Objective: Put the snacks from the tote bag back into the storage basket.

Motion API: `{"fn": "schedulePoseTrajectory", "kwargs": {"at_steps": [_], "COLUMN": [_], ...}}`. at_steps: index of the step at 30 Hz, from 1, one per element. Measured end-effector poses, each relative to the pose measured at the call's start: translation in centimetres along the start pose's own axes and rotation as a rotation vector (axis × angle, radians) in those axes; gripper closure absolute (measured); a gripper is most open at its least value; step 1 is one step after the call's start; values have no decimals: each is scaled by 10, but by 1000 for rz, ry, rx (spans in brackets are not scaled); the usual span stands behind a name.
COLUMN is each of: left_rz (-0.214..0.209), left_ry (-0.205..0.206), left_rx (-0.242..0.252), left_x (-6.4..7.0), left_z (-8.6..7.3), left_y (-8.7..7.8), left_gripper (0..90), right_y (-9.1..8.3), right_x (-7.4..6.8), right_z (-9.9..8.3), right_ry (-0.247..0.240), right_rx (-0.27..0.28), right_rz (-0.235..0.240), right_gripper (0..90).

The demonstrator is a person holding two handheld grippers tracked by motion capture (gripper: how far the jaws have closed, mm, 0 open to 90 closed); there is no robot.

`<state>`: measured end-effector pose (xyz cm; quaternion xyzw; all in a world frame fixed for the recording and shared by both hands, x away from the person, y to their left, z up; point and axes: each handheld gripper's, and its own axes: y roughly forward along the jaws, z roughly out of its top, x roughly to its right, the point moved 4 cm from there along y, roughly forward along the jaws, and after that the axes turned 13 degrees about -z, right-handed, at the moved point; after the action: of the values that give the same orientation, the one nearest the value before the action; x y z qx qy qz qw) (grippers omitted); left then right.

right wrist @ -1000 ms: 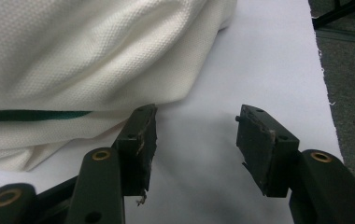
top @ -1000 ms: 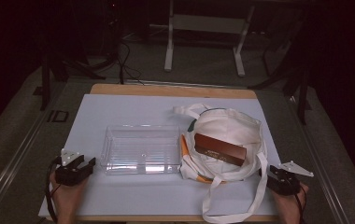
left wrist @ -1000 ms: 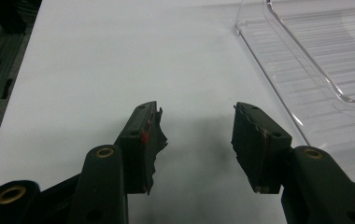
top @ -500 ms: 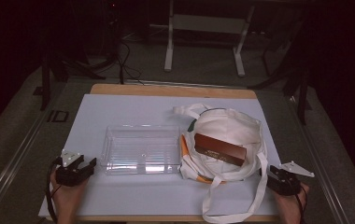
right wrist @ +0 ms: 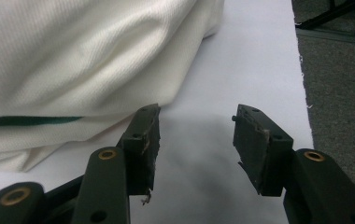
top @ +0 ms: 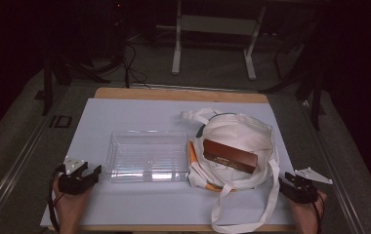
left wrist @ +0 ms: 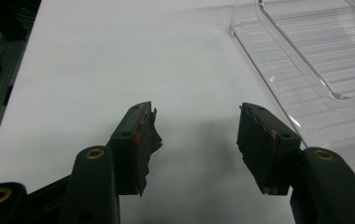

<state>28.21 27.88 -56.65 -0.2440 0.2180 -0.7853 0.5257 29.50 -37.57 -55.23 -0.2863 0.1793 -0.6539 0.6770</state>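
A clear plastic tray [top: 147, 156] lies in the middle of the white table cover [top: 139, 112]. Right of it sits a white cloth tote bag [top: 239, 134], and a brown box [top: 230, 156] rests in the bag's mouth. Orange items [top: 194, 157] poke out at the bag's left edge. My left gripper [top: 87, 173] rests near the front left corner, open and holding nothing [left wrist: 196, 135], with the tray's corner [left wrist: 306, 56] just to its right. At the front right my right gripper [top: 287, 181] is open [right wrist: 195, 135] beside the bag's cloth [right wrist: 87, 60], gripping nothing.
The bag's long straps [top: 271, 195] trail toward the table's front edge between the two grippers. A wooden table edge [top: 183, 93] shows at the back. Beyond it stand metal frame legs [top: 176, 44] and floor cables [top: 130, 63].
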Motion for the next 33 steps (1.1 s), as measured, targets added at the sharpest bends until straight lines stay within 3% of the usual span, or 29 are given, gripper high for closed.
{"fn": "schedulePoseTrajectory", "kwargs": {"at_steps": [14,33], "left_rz": [-1,-6], "left_ry": [14,14], "left_rx": [-2,-12], "left_x": [1,1], "left_z": [0,0], "left_y": [0,1], "left_gripper": [448,441], "right_y": [-9,-30], "right_x": [4,8], "right_z": [10,31], "right_ry": [-28,-120], "right_rx": [-18,-19], "right_rz": [38,50], "right_gripper": [512,520]}}
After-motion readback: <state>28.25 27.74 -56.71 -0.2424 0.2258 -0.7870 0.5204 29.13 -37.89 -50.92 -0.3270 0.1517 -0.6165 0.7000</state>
